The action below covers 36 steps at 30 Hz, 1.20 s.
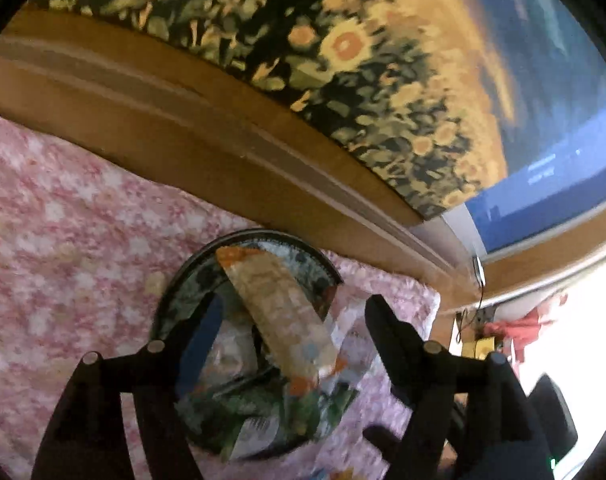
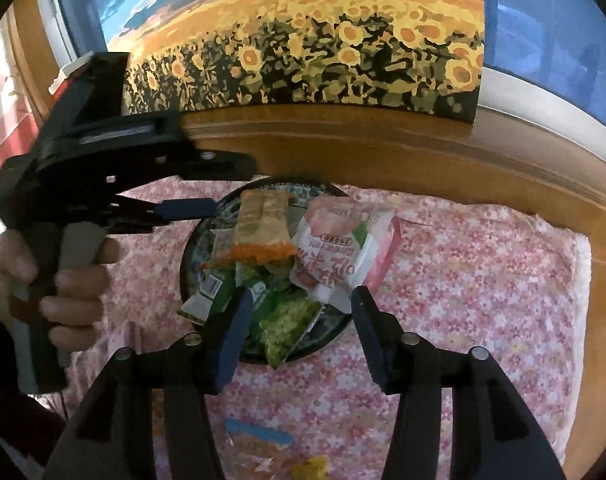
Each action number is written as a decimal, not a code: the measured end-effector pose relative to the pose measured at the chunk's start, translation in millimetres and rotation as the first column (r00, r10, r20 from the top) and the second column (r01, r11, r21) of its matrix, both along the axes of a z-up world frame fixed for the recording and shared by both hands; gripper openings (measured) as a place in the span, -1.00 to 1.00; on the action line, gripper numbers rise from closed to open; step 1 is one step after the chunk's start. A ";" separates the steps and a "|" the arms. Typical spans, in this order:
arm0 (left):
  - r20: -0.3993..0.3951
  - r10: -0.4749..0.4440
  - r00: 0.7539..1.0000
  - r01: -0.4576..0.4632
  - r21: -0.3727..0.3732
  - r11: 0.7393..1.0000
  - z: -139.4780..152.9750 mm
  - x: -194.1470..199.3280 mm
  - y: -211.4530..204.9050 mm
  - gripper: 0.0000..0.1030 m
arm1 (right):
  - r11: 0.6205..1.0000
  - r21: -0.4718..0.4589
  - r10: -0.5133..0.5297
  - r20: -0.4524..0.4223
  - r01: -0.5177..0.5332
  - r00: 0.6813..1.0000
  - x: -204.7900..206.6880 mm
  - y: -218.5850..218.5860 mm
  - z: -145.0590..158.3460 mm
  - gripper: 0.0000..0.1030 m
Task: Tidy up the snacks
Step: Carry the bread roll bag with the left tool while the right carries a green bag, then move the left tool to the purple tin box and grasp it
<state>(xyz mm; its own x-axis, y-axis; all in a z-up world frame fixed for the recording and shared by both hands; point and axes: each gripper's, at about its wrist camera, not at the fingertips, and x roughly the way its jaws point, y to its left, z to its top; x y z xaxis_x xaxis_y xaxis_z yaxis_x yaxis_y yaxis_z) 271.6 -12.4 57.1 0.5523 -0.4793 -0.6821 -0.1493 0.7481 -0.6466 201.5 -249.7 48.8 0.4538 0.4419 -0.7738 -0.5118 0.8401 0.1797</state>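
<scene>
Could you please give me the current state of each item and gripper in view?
Left gripper: open, over the plate, holding nothing.
Right gripper: open, empty, at the plate's near rim.
Plate: on the pink cloth, piled with snacks.
Orange packet: sealed, lying on top of the pile.
Pink packet: sealed, leaning over the plate's right rim.
Green packets: sealed, underneath.
Blue-edged packet: off the plate, on the cloth.

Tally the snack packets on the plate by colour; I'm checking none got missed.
Orange packet: 1
Pink packet: 1
Green packets: 3 discernible, overlapping
Total: 5 on the plate
</scene>
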 end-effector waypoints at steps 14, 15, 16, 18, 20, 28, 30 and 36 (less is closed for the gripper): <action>0.012 -0.089 0.996 0.084 0.226 0.970 20.4 -135.0 13.7 0.00 | 0.998 0.051 0.022 -0.009 -0.022 1.000 -40.7 -19.7 -4.8 -0.60; -0.011 -0.083 0.996 0.084 0.226 0.970 13.9 -143.6 17.9 -0.20 | 0.998 0.065 0.025 -0.013 -0.024 1.000 -42.5 -20.2 -3.2 -0.60; -0.031 -0.075 0.997 0.080 0.229 0.970 8.1 -148.0 19.3 -0.35 | 0.997 0.078 0.029 -0.015 -0.028 0.999 -45.0 -21.5 -0.5 -0.60; -0.055 -0.054 0.997 0.066 0.243 0.968 -1.4 -158.5 23.3 -0.35 | 0.998 0.056 0.037 -0.004 -0.037 0.999 -51.1 -23.4 3.2 -0.60; -0.069 -0.039 0.997 0.055 0.233 0.971 -5.9 -164.4 29.0 0.05 | 1.000 0.014 0.021 -0.012 -0.020 1.000 -56.0 -26.1 1.7 -0.46; -0.109 -0.063 0.992 0.083 0.189 0.978 -35.7 -150.3 23.0 0.42 | 0.998 0.010 -0.065 -0.113 0.066 0.991 -74.7 -58.9 -12.7 -0.11; -0.083 -0.056 0.995 0.070 0.174 0.982 -34.2 -152.5 23.1 0.33 | 0.998 0.020 -0.057 -0.129 0.060 0.990 -78.3 -62.3 -13.7 0.03; -0.104 -0.038 0.994 0.050 0.116 0.992 -40.5 -157.2 27.9 -0.09 | 0.996 0.092 0.019 -0.194 -0.001 0.981 -86.3 -59.6 -22.1 0.47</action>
<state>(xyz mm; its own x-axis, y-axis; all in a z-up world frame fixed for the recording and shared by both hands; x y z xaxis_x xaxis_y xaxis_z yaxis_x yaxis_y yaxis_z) 114.4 15.6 16.5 0.4573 -0.4140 -0.7871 -0.1751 0.8258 -0.5361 115.2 -309.3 26.7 0.2937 0.5180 -0.8033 -0.4683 0.8106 0.3515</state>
